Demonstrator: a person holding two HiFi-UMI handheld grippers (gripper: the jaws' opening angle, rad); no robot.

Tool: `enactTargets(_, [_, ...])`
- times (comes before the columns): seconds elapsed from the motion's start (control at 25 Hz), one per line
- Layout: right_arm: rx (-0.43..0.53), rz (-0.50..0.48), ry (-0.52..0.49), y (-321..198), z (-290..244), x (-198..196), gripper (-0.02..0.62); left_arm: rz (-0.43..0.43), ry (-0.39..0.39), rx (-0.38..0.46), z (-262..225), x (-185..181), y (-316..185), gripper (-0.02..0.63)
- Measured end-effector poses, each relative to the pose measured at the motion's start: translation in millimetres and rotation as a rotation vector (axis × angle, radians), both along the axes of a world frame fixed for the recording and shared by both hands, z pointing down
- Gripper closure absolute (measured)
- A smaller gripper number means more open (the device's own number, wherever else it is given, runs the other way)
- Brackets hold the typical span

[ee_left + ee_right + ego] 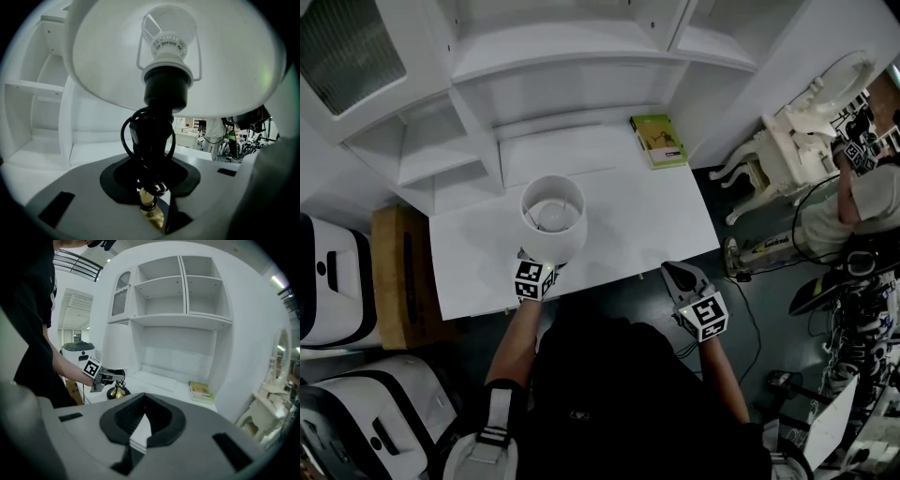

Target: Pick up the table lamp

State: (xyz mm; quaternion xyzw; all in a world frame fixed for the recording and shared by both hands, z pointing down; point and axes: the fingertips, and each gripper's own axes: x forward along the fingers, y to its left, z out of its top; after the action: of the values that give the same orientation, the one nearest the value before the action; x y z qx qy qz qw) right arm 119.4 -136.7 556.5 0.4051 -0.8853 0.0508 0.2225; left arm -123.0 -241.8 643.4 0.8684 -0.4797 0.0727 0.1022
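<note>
The table lamp (551, 217) stands near the front edge of the white desk (647, 225), its white shade seen from above. In the left gripper view its black socket (165, 89), a coiled black cord (149, 140) and the brass stem (151, 208) fill the space between the jaws. My left gripper (542, 267) reaches under the shade and is shut on the stem; the right gripper view shows that same left gripper (110, 377) at the lamp (117, 350). My right gripper (679, 275) hovers off the desk's front edge, shut and holding nothing.
A green book (658, 141) lies at the desk's back right, under the white shelf unit (581, 56). A cardboard box (398, 272) and white machines (328, 281) sit on the left. An ornate white table (778, 155) and a person (862, 202) are on the right.
</note>
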Motion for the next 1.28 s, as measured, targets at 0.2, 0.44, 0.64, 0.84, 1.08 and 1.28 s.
enactTargets(0.2, [0.010, 0.000, 0.000, -0.8, -5.1, -0.7, 0.588, 0.011, 0.010, -0.018, -1.2, -0.6, 4.4, 0.495])
enactTargets(0.44, [0.014, -0.008, -0.011, 0.4, -8.5, -4.8, 0.588, 0.002, 0.029, -0.029, -5.8, -6.8, 11.2, 0.498])
enactTargets(0.64, [0.017, -0.010, -0.020, -0.2, -8.6, -5.9, 0.588, 0.011, 0.047, -0.004, -27.5, -8.6, 11.9, 0.497])
enactTargets(0.84, [0.027, 0.002, -0.035, -2.3, -10.8, -9.9, 0.588, 0.027, 0.070, 0.003, -52.9, -11.5, 14.0, 0.497])
enactTargets(1.08, [0.010, 0.022, -0.048, -1.8, -5.8, -17.4, 0.588, 0.053, 0.070, 0.033, -88.4, -15.5, 20.9, 0.497])
enactTargets(1.28, [0.019, 0.021, -0.055, 3.6, -7.4, -28.7, 0.588, 0.041, 0.078, 0.061, -119.7, -23.1, 30.8, 0.497])
